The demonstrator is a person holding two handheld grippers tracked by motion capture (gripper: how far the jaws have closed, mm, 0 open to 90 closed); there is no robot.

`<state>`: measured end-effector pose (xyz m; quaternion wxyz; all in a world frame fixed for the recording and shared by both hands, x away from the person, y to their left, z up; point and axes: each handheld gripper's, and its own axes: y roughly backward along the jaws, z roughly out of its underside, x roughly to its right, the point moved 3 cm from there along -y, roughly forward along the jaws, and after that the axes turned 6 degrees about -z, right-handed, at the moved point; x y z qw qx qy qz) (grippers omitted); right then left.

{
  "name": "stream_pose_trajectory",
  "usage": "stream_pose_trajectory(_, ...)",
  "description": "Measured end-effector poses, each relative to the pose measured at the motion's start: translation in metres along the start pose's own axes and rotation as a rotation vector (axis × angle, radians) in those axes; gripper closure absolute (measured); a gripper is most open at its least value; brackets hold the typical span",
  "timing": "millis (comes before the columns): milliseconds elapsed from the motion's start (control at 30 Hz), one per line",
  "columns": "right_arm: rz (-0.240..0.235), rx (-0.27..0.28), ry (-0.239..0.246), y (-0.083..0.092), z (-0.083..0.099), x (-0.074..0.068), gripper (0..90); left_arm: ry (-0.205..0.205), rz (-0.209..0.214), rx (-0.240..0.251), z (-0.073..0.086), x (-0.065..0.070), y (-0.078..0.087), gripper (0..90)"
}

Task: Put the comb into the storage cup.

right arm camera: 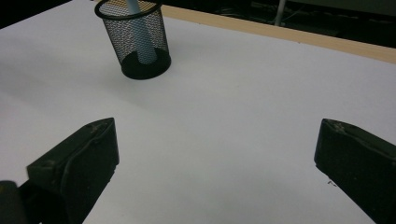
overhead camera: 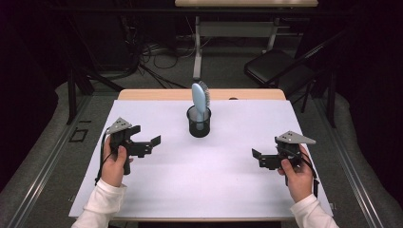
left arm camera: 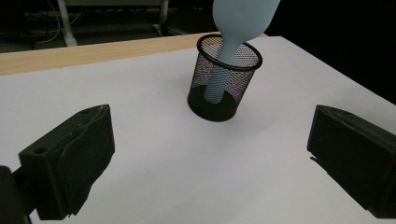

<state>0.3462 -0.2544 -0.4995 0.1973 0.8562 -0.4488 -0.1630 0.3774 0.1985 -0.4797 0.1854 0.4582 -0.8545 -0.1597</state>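
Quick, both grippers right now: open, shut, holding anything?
Left gripper: open, holding nothing, short of the mesh cup with the hairbrush.
Right gripper: open, holding nothing.

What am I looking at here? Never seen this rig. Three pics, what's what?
There is no robot arm. A person stands at a table and holds a hand-held two-jaw gripper in each hand.

The high view comes from a fixed camera above the person's side. It shows the left gripper and the right gripper above the white table cover, apart from each other.

The other two pictures come from cameras riding on the grippers. Each looks along that gripper's own black jaws, which rise from the bottom corners. In the left gripper view and the right gripper view the jaws stand wide apart with nothing between them.

On the table stands a black mesh cup. A light blue hairbrush stands in it, handle down, head leaning out over the rim. Neither gripper touches it.
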Motion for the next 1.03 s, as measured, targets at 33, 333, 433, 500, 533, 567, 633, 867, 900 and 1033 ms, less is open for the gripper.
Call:
stream_pose_trajectory(33,0.008,0.005,-0.002,0.001,0.002,0.001,0.0,0.006,0.006,0.006,0.001,0.000,0.001,1.1)
stream_pose_trajectory(333,0.031,0.018,-0.039,0.007,0.023,0.014,0.0,0.007,-0.002,0.034,0.015,-0.007,0.003,1.1)
stream_pose_trajectory(433,0.033,0.018,-0.058,0.007,0.030,0.017,0.0,0.000,0.002,0.051,0.018,-0.008,0.004,1.3)
stream_pose_trajectory(500,0.037,0.021,-0.064,0.008,0.032,0.019,0.0,-0.004,0.004,0.054,0.020,-0.008,0.004,1.3)
stream_pose_trajectory(533,0.040,0.025,-0.069,0.009,0.034,0.020,0.0,-0.005,0.003,0.056,0.020,-0.008,0.004,1.3)
stream_pose_trajectory(567,0.040,0.027,-0.073,0.009,0.034,0.021,0.0,-0.005,0.000,0.055,0.021,-0.009,0.004,1.3)
stream_pose_trajectory(633,0.041,0.033,-0.077,0.009,0.037,0.023,0.0,0.001,-0.002,0.053,0.023,-0.010,0.003,1.3)
stream_pose_trajectory(867,0.060,0.023,-0.075,0.006,0.046,0.028,0.0,0.005,-0.012,0.042,0.029,-0.013,0.000,1.4)
stream_pose_trajectory(900,0.064,0.022,-0.074,0.006,0.047,0.028,0.0,0.005,-0.012,0.042,0.030,-0.013,0.000,1.4)
stream_pose_trajectory(1033,0.059,0.025,-0.080,0.006,0.048,0.028,0.0,0.008,-0.014,0.046,0.029,-0.015,0.001,1.4)
